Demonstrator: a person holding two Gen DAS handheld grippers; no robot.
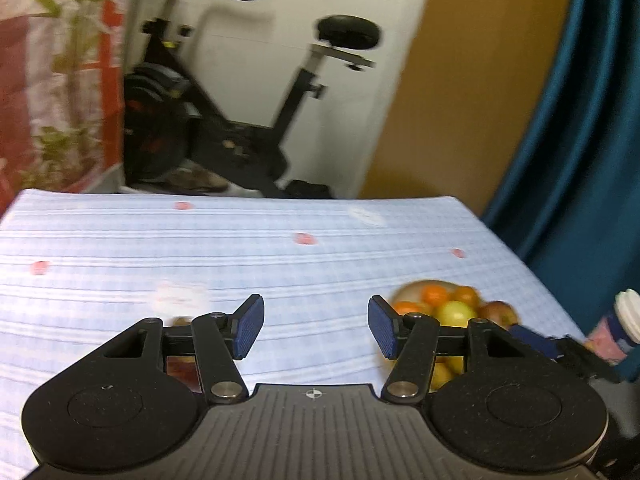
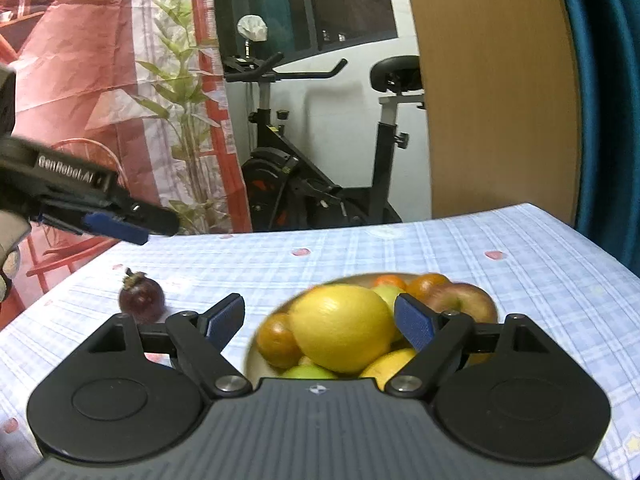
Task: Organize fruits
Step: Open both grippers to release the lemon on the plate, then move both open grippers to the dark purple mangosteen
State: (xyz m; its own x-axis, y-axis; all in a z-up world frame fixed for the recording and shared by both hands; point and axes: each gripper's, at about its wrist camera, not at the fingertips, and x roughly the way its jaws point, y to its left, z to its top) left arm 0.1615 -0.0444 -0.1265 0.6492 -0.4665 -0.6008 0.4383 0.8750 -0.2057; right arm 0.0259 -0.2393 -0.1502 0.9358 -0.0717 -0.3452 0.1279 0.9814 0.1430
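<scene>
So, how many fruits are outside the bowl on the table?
1: the dark purple mangosteen stands alone on the tablecloth, left of the bowl. Others may be hidden behind the right claw.

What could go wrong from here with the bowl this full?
1. The lemon sits high on the heap in the bowl, between the open right claw; a nudge while backing out could roll it off.
2. The mangosteen lies loose on the table, and round fruit may roll if the left claw bumps it.
</scene>
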